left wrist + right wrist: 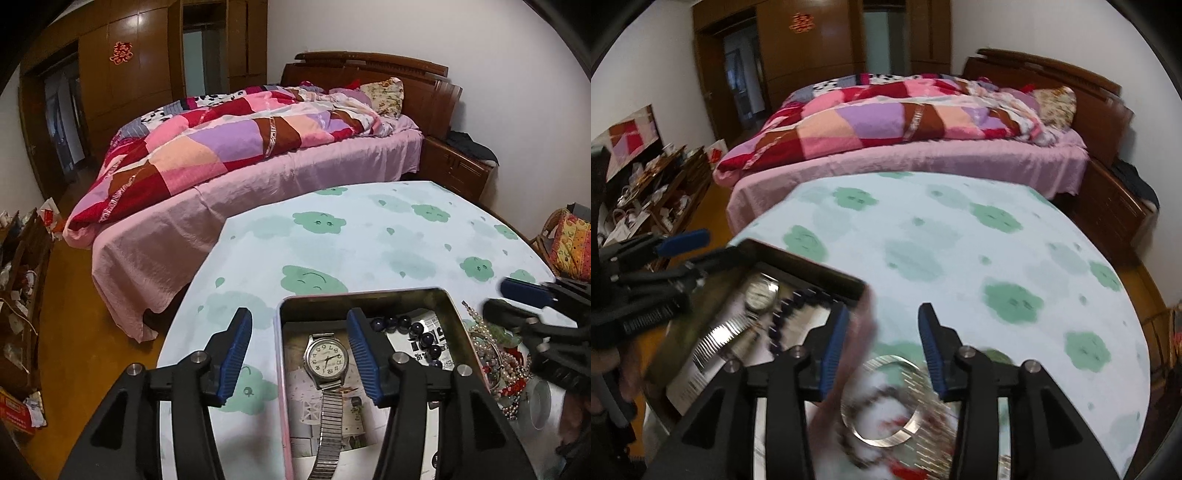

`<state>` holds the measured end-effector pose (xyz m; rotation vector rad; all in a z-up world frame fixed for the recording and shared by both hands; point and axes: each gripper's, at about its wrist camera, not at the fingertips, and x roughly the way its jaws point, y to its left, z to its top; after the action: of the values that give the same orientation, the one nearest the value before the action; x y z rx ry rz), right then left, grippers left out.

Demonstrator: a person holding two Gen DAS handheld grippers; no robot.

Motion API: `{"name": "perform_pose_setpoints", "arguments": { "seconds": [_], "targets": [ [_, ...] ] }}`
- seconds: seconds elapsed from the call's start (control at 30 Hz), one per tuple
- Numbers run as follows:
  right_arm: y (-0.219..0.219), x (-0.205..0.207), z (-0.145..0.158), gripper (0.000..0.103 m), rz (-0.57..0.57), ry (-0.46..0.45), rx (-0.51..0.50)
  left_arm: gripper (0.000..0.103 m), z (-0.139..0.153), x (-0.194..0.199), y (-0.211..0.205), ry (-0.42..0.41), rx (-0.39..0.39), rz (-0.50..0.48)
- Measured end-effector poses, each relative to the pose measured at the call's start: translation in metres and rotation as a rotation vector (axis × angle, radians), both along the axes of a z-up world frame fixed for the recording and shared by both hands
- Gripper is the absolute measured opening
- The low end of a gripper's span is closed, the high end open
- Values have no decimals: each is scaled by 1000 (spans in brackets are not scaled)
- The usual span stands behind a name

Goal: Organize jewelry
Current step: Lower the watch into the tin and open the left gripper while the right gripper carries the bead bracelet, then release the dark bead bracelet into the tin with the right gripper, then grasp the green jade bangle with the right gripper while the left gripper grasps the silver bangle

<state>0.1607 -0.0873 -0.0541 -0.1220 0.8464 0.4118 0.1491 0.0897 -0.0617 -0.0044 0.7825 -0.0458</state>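
Left wrist view: left gripper (pixel 299 350) spread wide, straddling left wall of open tin (pixel 454 317) on cloud-print tablecloth (pixel 369 236), pinching nothing; wristwatch (pixel 325 360) lying face-up inside beside dark beads (pixel 424 338); tangled jewelry pile (pixel 498 362) just right of tin. Right wrist view, blurred: right gripper (pixel 881 350) parted, empty, over silver bangle (pixel 882 402) and tangled jewelry, tin at left.

Pale blue cloth with green clouds covers the desk (pixel 369 236). Upper frame, the bed (pixel 258 177) wears pink sheets under a red, pink, lilac patchwork quilt (pixel 221 136). Silver watch (pixel 325 360), white dial, lower centre.
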Motion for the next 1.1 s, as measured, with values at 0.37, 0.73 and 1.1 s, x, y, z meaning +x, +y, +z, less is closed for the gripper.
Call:
{"name": "perform_pose_setpoints", "arguments": {
  "seconds": [0.37, 0.73, 1.1],
  "targets": [
    [-94, -10, -22, 46, -175, 61, 14, 54, 15, -28, -35, -44, -46, -13],
    [-102, 7, -42, 46, -203, 115, 57, 54, 8, -26, -95, -1, -32, -61],
    [-115, -5, -45, 9, -197, 89, 1, 54, 4, -32, -138, 10, 14, -145]
  ]
}}
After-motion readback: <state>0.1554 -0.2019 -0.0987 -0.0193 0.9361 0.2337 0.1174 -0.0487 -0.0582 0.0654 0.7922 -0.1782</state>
